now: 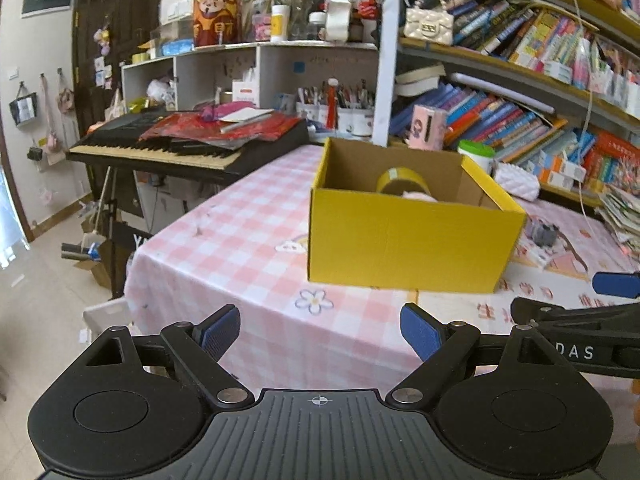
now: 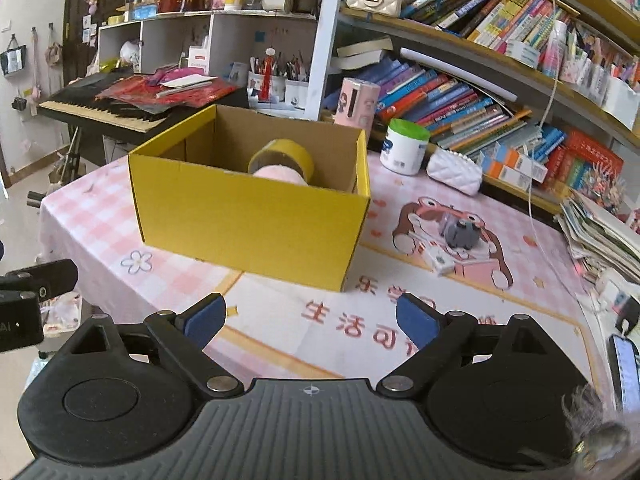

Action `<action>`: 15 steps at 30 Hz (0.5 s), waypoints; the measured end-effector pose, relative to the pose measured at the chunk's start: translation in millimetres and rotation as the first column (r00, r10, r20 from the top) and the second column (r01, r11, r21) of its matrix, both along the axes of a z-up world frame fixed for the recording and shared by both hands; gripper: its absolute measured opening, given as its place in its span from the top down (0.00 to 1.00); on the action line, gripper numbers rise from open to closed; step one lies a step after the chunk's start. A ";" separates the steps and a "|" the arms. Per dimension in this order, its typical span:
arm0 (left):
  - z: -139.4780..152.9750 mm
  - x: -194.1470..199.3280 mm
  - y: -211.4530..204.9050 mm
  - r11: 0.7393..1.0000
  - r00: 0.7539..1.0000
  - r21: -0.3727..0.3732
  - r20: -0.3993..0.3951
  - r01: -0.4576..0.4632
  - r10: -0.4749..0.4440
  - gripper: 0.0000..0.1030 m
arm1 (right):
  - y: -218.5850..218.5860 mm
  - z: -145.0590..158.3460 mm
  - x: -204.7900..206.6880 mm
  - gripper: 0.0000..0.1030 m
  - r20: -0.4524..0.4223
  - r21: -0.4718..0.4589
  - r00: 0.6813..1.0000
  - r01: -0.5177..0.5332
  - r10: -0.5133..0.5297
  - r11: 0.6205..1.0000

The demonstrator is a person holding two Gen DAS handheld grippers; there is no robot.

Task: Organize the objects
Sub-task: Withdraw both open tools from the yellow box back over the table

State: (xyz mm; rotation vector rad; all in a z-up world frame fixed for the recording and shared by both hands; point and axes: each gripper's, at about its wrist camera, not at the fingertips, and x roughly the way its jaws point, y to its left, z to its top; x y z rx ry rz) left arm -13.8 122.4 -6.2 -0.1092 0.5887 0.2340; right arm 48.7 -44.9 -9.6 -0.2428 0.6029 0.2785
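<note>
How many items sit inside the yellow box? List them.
2: a yellow tape roll standing upright, and a pink item in front of it. The yellow box wall may hide more.

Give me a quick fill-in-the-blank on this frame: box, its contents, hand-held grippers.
1. The cardboard box on the checked tablecloth is ____ on the outside.
2. The roll of tape lies ____ the box.
3. The right hand-held gripper and the left hand-held gripper both have their jaws ____.
4. The white jar beside the box has a ____ lid.

Missing words: yellow; inside; open; green
</note>
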 end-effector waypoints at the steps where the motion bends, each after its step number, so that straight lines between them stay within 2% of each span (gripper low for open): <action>1: -0.9 -2.3 -1.2 1.000 1.000 0.002 -0.004 0.008 -0.008 0.13 | -1.0 -0.3 -2.0 0.10 -0.002 0.001 1.000 0.005 -0.005 1.000; 9: -8.7 -12.7 -10.8 0.999 0.998 -0.006 -0.039 0.053 -0.053 0.13 | -12.9 -7.6 -19.1 0.09 -0.025 0.000 0.998 0.050 -0.050 0.999; 15: -14.1 -13.4 -25.8 0.993 0.992 -0.011 -0.059 0.115 -0.115 0.13 | -30.9 -13.6 -28.5 0.09 -0.047 -0.003 0.992 0.120 -0.120 0.993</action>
